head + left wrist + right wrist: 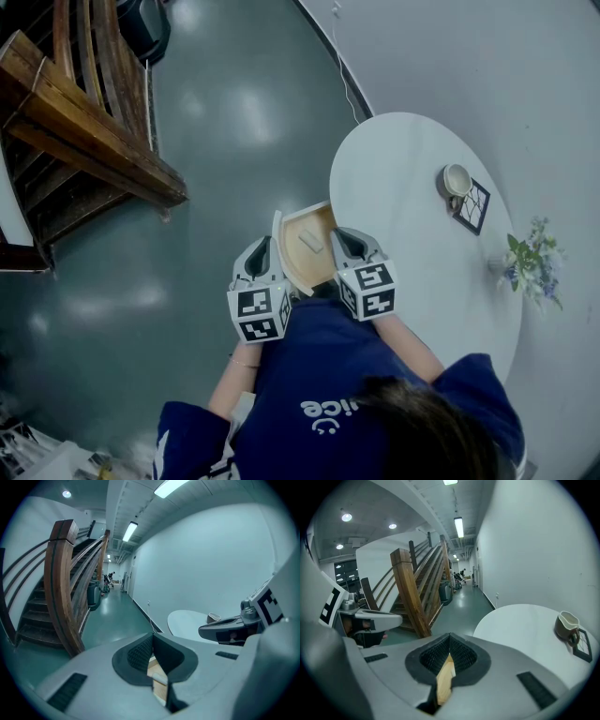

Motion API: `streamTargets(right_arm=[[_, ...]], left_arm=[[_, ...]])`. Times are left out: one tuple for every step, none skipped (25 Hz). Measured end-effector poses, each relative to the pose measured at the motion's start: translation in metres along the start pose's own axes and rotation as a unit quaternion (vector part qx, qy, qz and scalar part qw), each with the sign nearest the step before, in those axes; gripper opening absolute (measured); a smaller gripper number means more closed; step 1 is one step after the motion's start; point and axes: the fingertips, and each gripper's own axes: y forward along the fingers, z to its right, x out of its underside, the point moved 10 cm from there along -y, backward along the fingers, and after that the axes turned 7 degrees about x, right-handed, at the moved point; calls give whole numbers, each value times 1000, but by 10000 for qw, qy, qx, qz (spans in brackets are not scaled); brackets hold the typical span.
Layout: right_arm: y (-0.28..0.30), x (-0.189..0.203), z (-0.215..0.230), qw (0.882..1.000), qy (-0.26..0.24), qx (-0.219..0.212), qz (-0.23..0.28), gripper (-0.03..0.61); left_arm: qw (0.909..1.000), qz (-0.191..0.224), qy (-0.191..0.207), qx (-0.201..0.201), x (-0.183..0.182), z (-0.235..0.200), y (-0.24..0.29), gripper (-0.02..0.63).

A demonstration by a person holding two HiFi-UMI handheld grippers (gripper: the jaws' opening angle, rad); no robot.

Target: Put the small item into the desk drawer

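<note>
Dark hair and a blue top fill the bottom of the head view, and just beyond them the two grippers are held side by side over the open drawer. The small item, a pale flat piece, lies on the drawer's wooden bottom between the two gripper noses and touches neither. The left gripper has its jaws closed on nothing, and so does the right gripper; each gripper view shows only pale drawer wood through the slot beneath the meeting pads. The placing step looks done, so what likely remains is shutting the drawer. That calls for setting a closed gripper against the white front panel and pushing it squarely in under the table without jolting the item. The white, rounded table carries a cup beside a dark coaster, with a small bunch of flowers near its edge. Around it lie a glossy grey-green floor, a pale wall and a wooden staircase.
</note>
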Motion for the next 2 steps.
streamTargets(right_arm=[[0, 0, 1, 10000, 11, 4, -4, 8], [0, 1, 1, 10000, 23, 9, -9, 8]], left_arm=[[10000, 0, -3, 0, 0, 0, 0, 5], [10000, 1, -5, -1, 0, 0, 0, 5]])
